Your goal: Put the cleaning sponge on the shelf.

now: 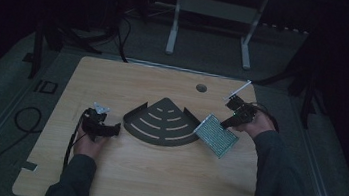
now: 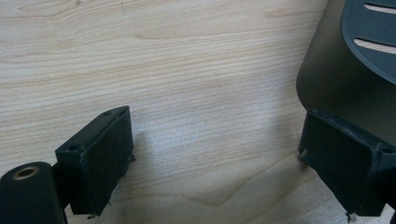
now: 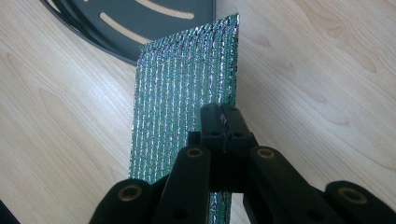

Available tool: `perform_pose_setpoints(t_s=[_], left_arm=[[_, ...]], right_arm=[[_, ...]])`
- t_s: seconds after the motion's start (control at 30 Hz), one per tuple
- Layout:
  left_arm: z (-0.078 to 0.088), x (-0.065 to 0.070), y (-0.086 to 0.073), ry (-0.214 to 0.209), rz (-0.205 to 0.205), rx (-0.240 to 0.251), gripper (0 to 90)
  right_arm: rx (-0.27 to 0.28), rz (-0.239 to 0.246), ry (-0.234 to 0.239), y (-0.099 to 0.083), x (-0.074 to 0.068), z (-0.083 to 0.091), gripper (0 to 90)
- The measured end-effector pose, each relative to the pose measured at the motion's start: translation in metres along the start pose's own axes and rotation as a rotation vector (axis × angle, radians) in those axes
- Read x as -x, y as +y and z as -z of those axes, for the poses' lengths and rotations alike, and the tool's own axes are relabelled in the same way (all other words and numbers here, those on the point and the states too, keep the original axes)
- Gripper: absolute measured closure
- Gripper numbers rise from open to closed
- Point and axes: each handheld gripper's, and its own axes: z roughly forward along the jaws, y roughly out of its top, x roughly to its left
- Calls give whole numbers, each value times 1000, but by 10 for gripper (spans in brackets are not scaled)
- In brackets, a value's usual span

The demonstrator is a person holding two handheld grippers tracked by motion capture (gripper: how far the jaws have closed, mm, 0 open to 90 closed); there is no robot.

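A dark fan-shaped slotted tray (image 1: 144, 124) lies in the middle of the wooden table. My right gripper (image 1: 233, 120) is shut on a glittering green-and-silver sheet (image 1: 215, 136), which hangs tilted just right of the tray. In the right gripper view the jaws pinch the sheet (image 3: 182, 93) near its edge, with the tray (image 3: 116, 39) beyond it. My left gripper (image 1: 110, 129) rests low by the tray's left edge, open. Its fingers (image 2: 100, 154) stand wide apart over bare wood, the right one beside the tray (image 2: 336, 79).
The table (image 1: 153, 176) has a round cable hole (image 1: 201, 87) at the back. A white table frame (image 1: 213, 12) stands on the floor behind. Cables (image 1: 23, 120) lie on the floor to the left. Bare wood spreads in front of the tray.
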Motion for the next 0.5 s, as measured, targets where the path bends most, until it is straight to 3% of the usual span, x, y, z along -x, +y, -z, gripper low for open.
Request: perform_pose_setpoints(t_s=[0.5], left_arm=[[0, 0, 0, 1, 0, 0, 103]], right_arm=[[19, 0, -16, 17, 3, 7, 897]])
